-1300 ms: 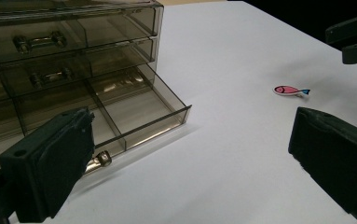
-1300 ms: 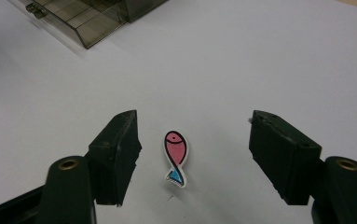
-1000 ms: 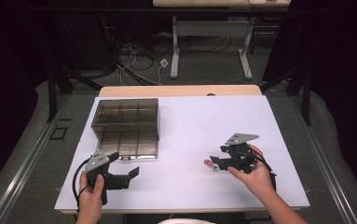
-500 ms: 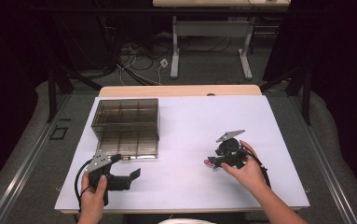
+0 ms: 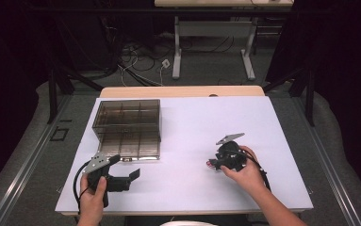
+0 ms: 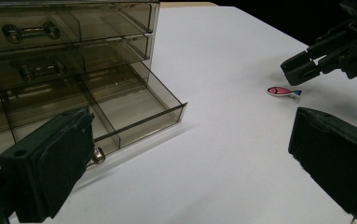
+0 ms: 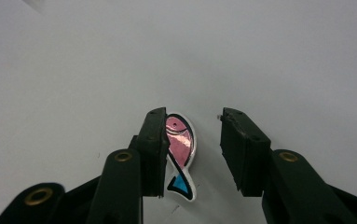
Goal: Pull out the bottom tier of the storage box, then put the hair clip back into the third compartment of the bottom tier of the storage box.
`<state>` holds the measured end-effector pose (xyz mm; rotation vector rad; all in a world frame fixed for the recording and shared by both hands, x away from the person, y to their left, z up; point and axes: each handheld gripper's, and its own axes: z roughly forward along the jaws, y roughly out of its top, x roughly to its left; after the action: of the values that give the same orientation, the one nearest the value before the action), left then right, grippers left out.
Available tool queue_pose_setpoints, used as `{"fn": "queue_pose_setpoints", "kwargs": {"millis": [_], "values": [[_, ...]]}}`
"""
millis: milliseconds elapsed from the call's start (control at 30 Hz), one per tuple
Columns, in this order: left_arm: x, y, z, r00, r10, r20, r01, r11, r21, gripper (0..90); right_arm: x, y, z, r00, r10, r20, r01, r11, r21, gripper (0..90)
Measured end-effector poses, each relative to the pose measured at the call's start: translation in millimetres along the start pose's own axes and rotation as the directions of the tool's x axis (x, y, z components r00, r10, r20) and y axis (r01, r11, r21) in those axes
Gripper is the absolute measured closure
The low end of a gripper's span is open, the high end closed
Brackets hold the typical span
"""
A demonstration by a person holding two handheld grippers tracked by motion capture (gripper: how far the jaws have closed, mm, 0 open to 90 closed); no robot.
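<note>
A small pink fish-shaped piece (image 7: 181, 147) with a blue tail lies flat on the white table top (image 5: 192, 117). My right gripper (image 7: 195, 119) points down over it, and its jaws have just been closing with the fish between them. One pad is against the fish's edge; the other stands apart. In the high view the right gripper (image 5: 216, 161) sits right of centre at the fish (image 5: 210, 164). My left gripper (image 5: 126, 167) rests open near the table's front left, with nothing between its jaws. From the left gripper view the fish (image 6: 283, 91) lies under the right gripper (image 6: 302, 65).
A smoky clear drawer box (image 5: 127, 127) stands at the left of the table, just beyond my left gripper. Its bottom drawer (image 6: 139, 116) is pulled part way out, and it has small metal handles. Behind the table are desk legs and cables on the floor.
My right hand has dropped and tipped forward, bringing its gripper down over the fish, and the grey plate on top now tilts up. The left hand has stayed put.
</note>
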<state>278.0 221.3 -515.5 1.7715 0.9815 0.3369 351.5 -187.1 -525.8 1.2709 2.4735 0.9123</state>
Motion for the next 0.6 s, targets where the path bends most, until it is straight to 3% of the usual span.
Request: {"fn": "queue_pose_setpoints", "kwargs": {"millis": [267, 433, 467, 600], "values": [[-0.3, -0.8, -1.5, 1.0000, -0.004, -0.002, 0.004, 1.0000, -0.002, 0.0, -1.5, 0.6, 2.2, 0.9989, 0.045, -0.012, -0.045, 0.9989, 0.016, 64.1], [-0.5, -0.7, -2.2, 0.9999, -0.013, -0.001, 0.013, 0.9999, -0.004, 0.0, -2.3, 0.3, 4.9, 0.9984, 0.052, -0.020, -0.052, 0.9982, 0.029, 64.6], [-0.5, -0.4, -2.2, 0.9999, -0.015, -0.001, 0.015, 0.9999, -0.006, 0.1, -2.9, 0.9, 3.7, 0.9991, 0.042, -0.009, -0.042, 0.9970, 0.066, 64.6], [0.3, -0.4, -1.1, 0.9998, -0.020, -0.002, 0.020, 0.9998, -0.006, 0.0, -3.1, -1.5, 8.9, 0.9991, 0.042, -0.009, -0.042, 0.9977, 0.053, 64.7]]}}
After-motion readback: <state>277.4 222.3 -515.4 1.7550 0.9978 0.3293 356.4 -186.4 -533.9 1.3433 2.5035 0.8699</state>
